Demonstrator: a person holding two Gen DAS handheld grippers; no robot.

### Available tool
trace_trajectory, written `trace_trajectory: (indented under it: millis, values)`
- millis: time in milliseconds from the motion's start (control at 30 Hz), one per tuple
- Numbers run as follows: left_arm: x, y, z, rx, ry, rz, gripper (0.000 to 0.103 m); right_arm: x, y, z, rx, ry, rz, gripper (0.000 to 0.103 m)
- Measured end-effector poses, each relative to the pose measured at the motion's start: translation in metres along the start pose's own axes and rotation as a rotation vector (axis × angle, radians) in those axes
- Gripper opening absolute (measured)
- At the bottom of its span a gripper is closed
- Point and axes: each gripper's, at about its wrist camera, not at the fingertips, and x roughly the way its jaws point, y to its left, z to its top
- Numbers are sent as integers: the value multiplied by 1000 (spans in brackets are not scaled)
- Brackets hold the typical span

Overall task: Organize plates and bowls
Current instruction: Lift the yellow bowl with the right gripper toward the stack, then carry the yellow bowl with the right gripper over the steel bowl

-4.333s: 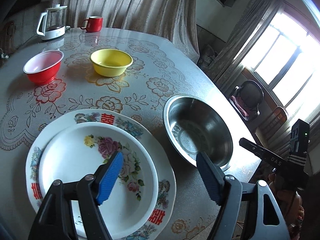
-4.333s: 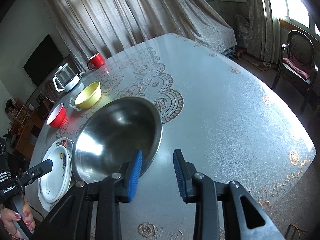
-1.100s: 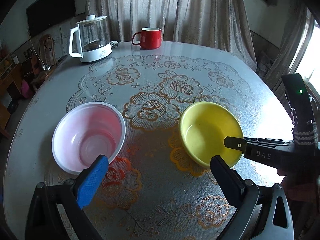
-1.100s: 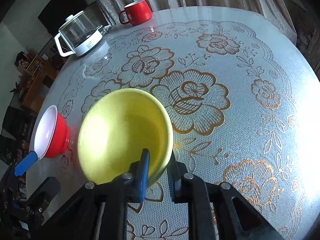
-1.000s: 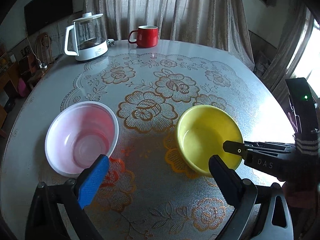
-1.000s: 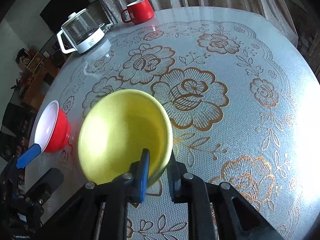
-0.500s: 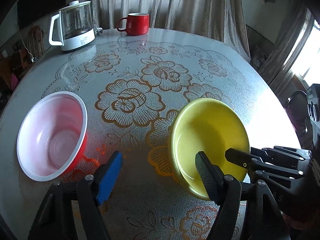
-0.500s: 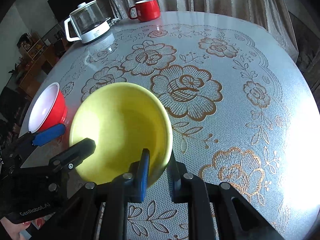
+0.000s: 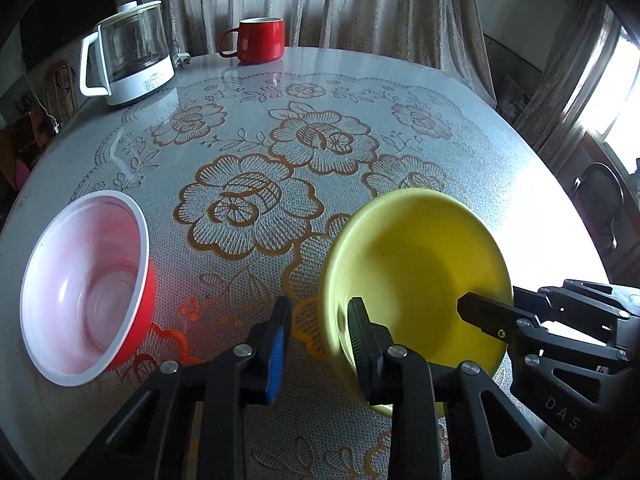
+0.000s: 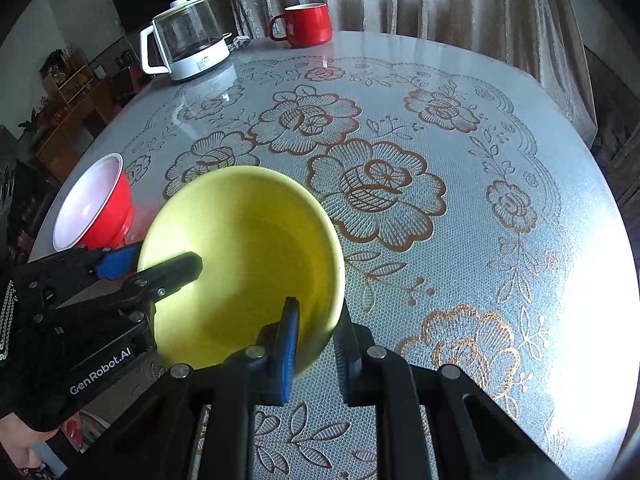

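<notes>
A yellow bowl is tilted over the flowered table, and my right gripper is shut on its near right rim. My left gripper straddles the bowl's left rim, one finger inside and the blue pad outside. Its jaws are closing, and a small gap still shows between the blue pad and the bowl's wall. A red bowl with a white inside stands on the table to the left, untouched.
A glass kettle and a red mug stand at the table's far edge before the curtains. The round table drops off at the right, where a chair stands by the window.
My left gripper swung right, away from the red bowl, and narrowed its wide jaws around the yellow bowl's left rim. The right gripper kept its grip, and the bowl tipped a little.
</notes>
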Motion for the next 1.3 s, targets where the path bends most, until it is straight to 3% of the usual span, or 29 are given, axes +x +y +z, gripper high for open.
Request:
trace_trajectory:
  millis: [167,767,1300]
  values:
    - [2,-5,0,24,11,-4,14,-2,3,1,-20,-7,-11,16]
    - [1,-5,-2,15,21,-19,14,-5,10,-1,-53,-25,-55,16]
    - [-50,-13,-10,8,-50,-58,14,-46,20,-12,-65,-99,-67,16]
